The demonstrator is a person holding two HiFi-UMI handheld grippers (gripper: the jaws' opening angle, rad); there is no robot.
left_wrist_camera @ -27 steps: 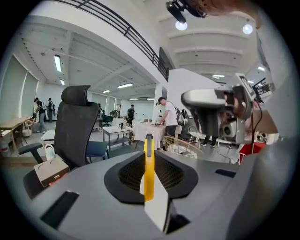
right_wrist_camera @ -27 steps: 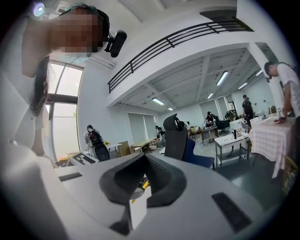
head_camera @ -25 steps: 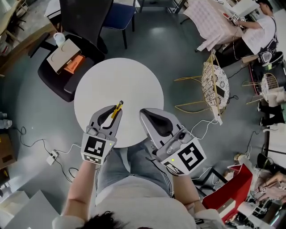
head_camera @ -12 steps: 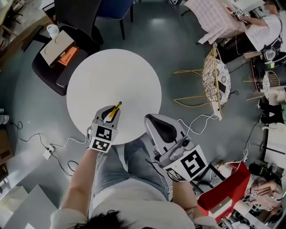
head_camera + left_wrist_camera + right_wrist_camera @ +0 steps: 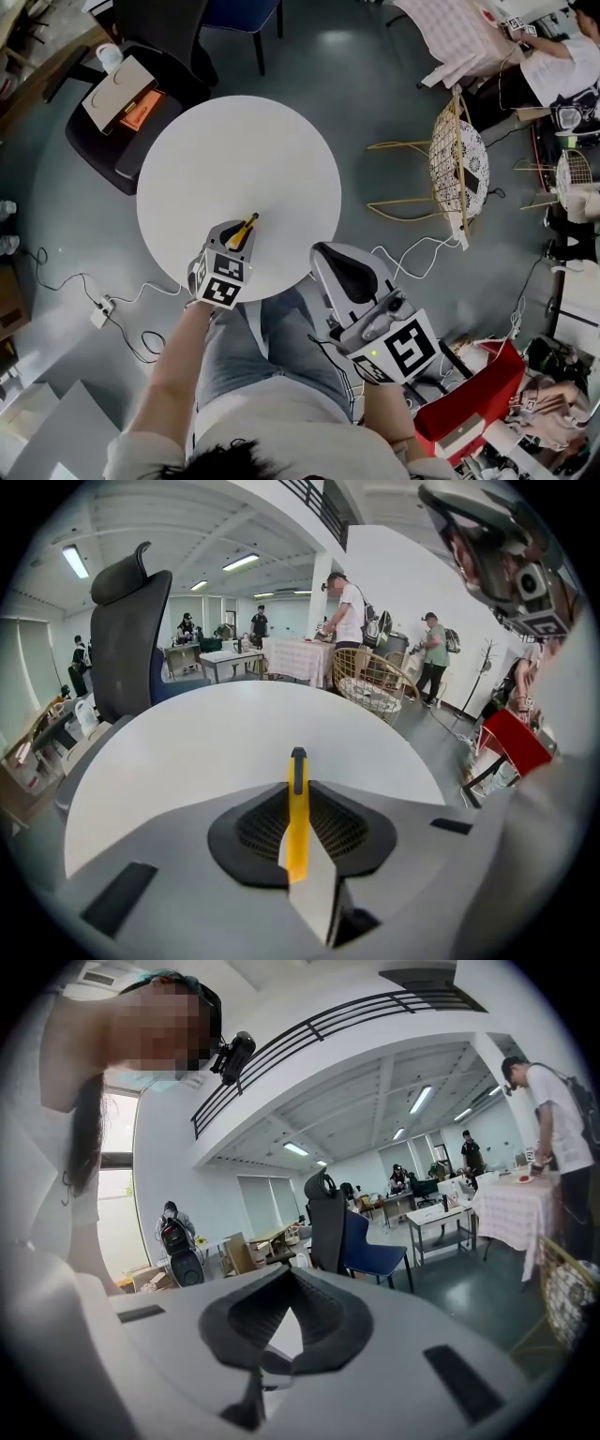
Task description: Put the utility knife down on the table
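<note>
A round white surface stands on grey floor, a black chair at its far-left edge. The left gripper pinches the yellow utility knife in its fingers. The right gripper is closed, holding nothing.

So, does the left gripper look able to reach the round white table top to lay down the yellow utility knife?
Probably yes. The left gripper, shut on the yellow utility knife, hangs over the near part of the round white table, and nothing shows beneath it.
</note>
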